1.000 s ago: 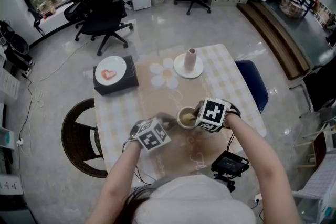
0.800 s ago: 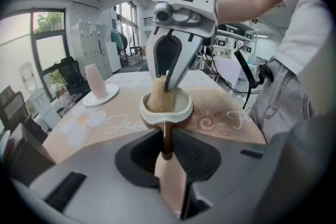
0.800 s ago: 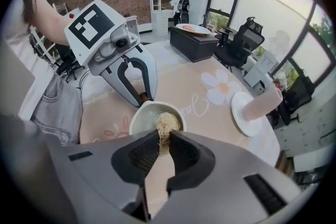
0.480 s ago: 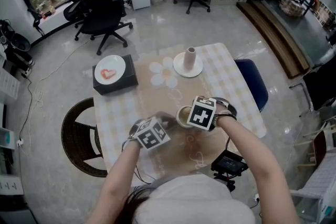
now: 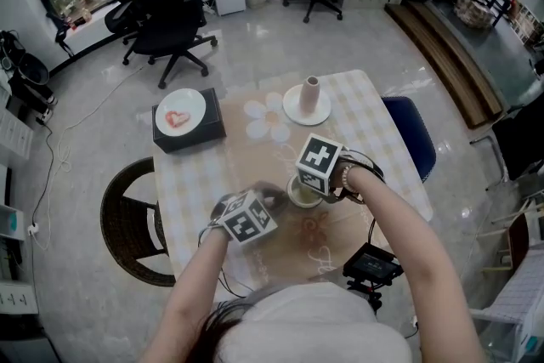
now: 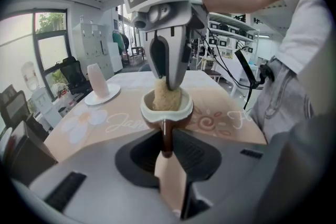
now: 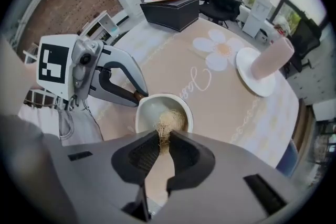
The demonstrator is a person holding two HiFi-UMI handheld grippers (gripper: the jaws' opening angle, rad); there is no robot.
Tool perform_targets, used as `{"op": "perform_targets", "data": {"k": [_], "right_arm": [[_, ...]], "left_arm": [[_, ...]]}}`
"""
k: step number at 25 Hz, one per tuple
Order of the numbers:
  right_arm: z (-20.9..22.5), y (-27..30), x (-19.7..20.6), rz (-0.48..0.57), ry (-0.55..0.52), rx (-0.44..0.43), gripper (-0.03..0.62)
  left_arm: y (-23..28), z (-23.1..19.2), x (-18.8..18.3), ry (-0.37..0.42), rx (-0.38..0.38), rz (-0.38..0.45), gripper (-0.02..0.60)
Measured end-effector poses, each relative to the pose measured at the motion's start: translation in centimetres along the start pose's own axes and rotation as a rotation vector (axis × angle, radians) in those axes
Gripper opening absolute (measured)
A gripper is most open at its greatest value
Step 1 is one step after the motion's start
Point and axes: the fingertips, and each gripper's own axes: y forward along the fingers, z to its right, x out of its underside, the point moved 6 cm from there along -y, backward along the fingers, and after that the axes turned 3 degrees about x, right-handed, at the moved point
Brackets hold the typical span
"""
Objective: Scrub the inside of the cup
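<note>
Right now your left gripper (image 6: 167, 152) is clamped on the brown handle (image 6: 167, 136) of the cup (image 5: 295, 198), with its jaws closed on the handle from the side of the cup that faces you. The cup stands upright on the table (image 5: 374, 140) with its mouth straight up. Your right gripper (image 7: 164, 139) is pinched tight on a tan fibrous scrubber (image 7: 167, 121). It comes down steeply from above the cup, close to the cup's upright axis, and the scrubber is already sunk into the pale interior. From the right gripper the cup lies directly below. The scrubber sits toward the part of the inner wall away from the handle, though you cannot tell from here how hard it presses there. The handle points back at your left gripper, so that hand is the anchor and the right hand is the one working inside the cup. The scrubbing looks to be under way. The next stroke likely calls for sweeping the scrubber round the inner wall about that upright axis. Push sideways too hard and the cup may twist on its handle.
</note>
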Motion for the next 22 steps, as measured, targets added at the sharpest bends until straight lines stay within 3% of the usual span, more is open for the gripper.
{"op": "perform_targets", "data": {"k": [3, 10, 17, 22], "right_arm": [[-0.2, 0.1, 0.6, 0.023, 0.055, -0.111, 0.055], [-0.9, 0.9, 1.0, 0.185, 0.161, -0.260, 0.055], [-1.1, 1.3, 1.7, 0.442, 0.293, -0.373, 0.055], [-0.8, 1.1, 2.4, 0.530, 0.335, -0.396, 0.055]], "left_arm": [[-0.1, 0.0, 0.0, -0.002, -0.001, 0.000, 0.073], [-0.1, -0.1, 0.1, -0.002, -0.003, 0.002, 0.074], [-0.1, 0.1, 0.0, -0.009, -0.015, -0.001, 0.074], [-0.1, 0.1, 0.0, -0.007, -0.021, -0.005, 0.074]]}}
